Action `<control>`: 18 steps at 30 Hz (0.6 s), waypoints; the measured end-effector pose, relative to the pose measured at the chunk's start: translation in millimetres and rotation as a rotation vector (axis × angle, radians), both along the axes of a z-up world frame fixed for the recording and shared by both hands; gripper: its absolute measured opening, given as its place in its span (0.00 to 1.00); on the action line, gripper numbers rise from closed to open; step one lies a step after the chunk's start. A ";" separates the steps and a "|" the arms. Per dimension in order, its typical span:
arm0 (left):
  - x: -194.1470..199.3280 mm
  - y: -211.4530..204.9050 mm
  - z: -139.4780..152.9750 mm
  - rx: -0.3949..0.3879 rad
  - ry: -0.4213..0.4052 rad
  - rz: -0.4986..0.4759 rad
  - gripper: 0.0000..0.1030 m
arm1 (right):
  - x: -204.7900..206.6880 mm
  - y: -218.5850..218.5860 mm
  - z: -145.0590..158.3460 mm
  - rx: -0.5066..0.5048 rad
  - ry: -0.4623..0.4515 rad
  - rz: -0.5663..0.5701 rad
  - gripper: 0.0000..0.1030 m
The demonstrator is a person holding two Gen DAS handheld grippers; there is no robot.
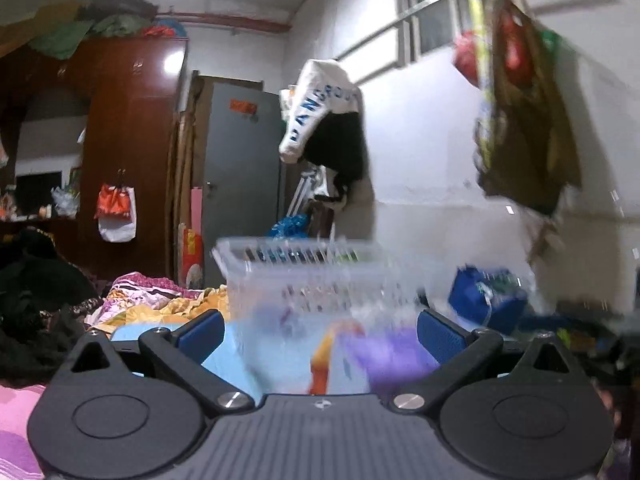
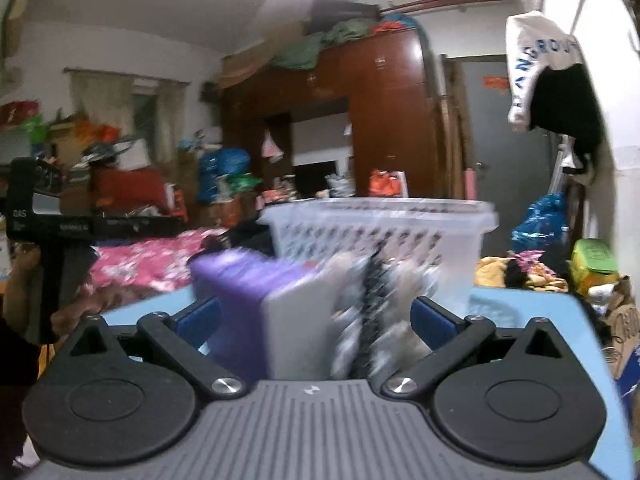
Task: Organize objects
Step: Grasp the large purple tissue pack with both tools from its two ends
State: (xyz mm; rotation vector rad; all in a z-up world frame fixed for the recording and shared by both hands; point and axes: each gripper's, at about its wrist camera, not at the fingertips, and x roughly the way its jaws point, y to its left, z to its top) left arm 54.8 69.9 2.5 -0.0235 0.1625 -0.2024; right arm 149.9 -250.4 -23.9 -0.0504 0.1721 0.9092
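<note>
A clear slotted plastic basket stands on a light blue table, right in front of my left gripper, which is open around its near side. Blurred purple and orange items show through the basket wall. In the right wrist view the same basket stands behind a purple and white box and a blurred dark patterned item. Both lie between the open fingers of my right gripper. The blur hides whether the pads touch them.
A cluttered bed with pink and yellow bedding lies left of the table. A brown wardrobe and grey door stand behind. A blue bag sits right of the basket. Clothes hang on the white wall.
</note>
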 end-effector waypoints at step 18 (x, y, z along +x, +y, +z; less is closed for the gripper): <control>15.7 -9.9 -59.5 0.019 0.074 -0.181 0.71 | 9.5 32.3 -31.2 -0.024 0.008 0.064 0.88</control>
